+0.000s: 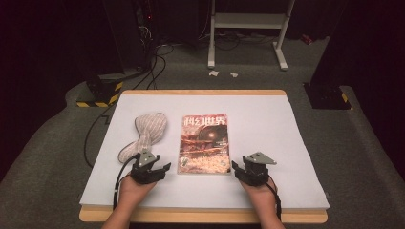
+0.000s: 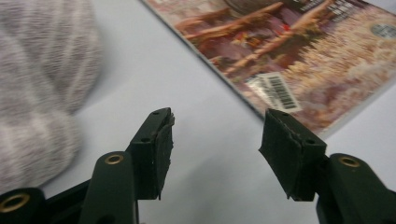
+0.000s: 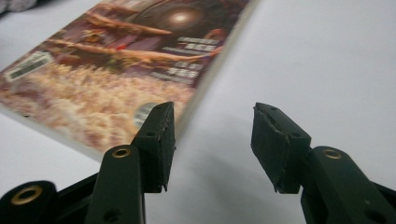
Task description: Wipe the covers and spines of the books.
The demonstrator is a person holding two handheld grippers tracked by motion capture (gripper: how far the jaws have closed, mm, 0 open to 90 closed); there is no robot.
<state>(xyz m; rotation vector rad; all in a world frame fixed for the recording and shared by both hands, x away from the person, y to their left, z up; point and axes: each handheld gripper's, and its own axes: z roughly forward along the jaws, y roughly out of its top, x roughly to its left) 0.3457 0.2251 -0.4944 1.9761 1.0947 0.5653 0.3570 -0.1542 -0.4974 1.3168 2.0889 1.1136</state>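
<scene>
Your left tongs [image 1: 163,168] sit near the front edge of the tabletop [image 1: 267,119], just off the near left corner of the magazine [image 1: 204,143]. In the left gripper view the jaws stand well apart with only bare white surface between them; the pads [image 2: 161,149] press on nothing. The magazine's corner, the one with the barcode label [image 2: 275,92], lies just beyond the right-hand jaw in that view, and I cannot tell for sure whether that jaw touches the edge or merely sits in front of it.

Your right tongs [image 1: 237,167] are at the opposite near corner of the magazine, also low over the tabletop. In the right gripper view its jaws are likewise spread wide and hold nothing. The left-hand jaw there overlaps the magazine's side edge (it looks to be in front of the cover, not gripping it), and the gap between the pads [image 3: 275,144] shows plain tabletop.

The magazine lies flat and face up in the middle of the tabletop, its spine towards your left. Just beside it on that side rests a striped cloth pouch [image 1: 145,136], close behind your left tongs and apart from the magazine. Both of your hands come in from the front edge.
</scene>
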